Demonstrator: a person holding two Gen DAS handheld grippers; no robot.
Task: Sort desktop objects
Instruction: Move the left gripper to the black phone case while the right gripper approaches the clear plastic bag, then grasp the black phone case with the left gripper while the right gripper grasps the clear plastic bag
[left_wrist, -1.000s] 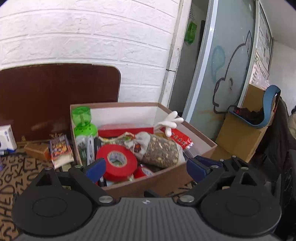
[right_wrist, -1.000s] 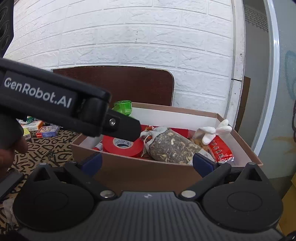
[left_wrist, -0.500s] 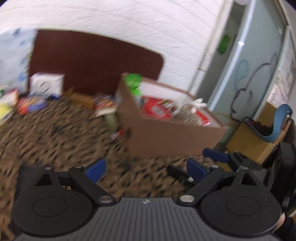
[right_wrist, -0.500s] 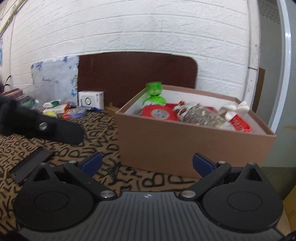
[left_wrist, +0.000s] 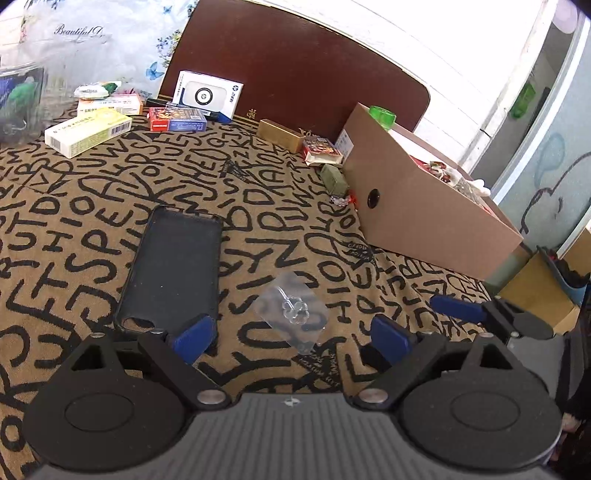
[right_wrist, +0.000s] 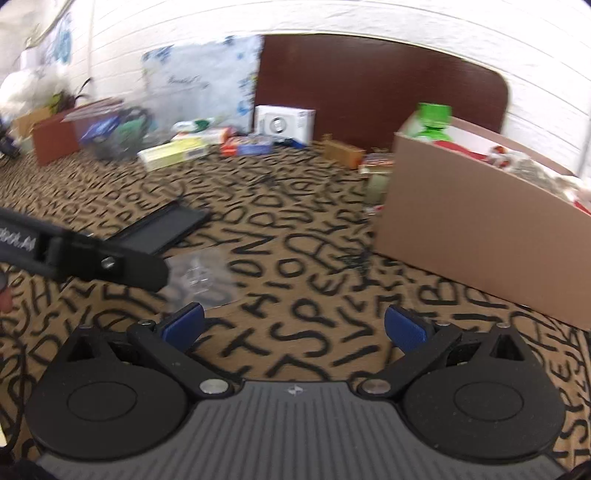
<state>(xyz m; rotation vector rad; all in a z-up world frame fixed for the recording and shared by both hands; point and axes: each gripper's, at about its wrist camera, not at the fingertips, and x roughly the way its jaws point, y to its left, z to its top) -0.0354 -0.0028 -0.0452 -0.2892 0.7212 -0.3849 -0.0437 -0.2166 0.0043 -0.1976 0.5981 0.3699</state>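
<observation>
A small clear plastic bag with a transparent trinket lies on the letter-print cloth, its near end between the fingertips of my left gripper. The jaws stand wide and are closing, pads off the bag. A black phone case lies flat just left of it. The brown cardboard box holding sorted items stands at the right. My right gripper hovers open over bare cloth, nothing between its fingers. In the right wrist view the left gripper's arm partly covers the bag.
Along the back lie a white device box, a yellow-white carton, card packs, a gold box and a small green item. A dark brown board leans on the brick wall. A green bottle stands in the box.
Both grippers have swung left and down, away from the cardboard box and towards the cloth. The phone case and the clear bag have come into view in front of the left gripper.
</observation>
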